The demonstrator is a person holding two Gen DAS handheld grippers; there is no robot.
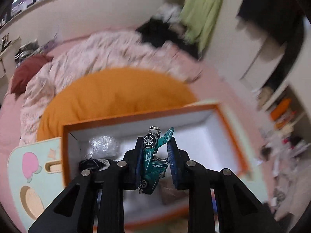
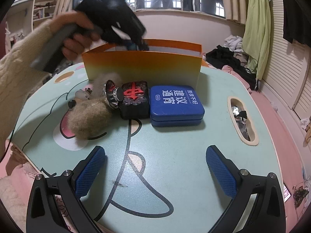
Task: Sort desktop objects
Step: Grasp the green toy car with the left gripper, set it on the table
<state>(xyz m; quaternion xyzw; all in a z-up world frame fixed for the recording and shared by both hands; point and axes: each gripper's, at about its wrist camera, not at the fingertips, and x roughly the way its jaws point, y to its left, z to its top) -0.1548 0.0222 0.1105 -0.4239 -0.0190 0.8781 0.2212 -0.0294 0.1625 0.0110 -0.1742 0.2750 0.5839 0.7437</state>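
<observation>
toy car (image 1: pixel 153 159), teal, was clamped between the fingers of the left gripper (image 1: pixel 154 151) above the orange box (image 1: pixel 231 128). right gripper (image 2: pixel 155 170) hovered over the worktop (image 2: pixel 175 145), fingers spread wide, holding nothing, near a blue tin (image 2: pixel 176 104).

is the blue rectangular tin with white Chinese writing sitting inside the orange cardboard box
No, the blue rectangular tin lies on the pale green tabletop in front of the orange cardboard box, outside its front wall.
</observation>
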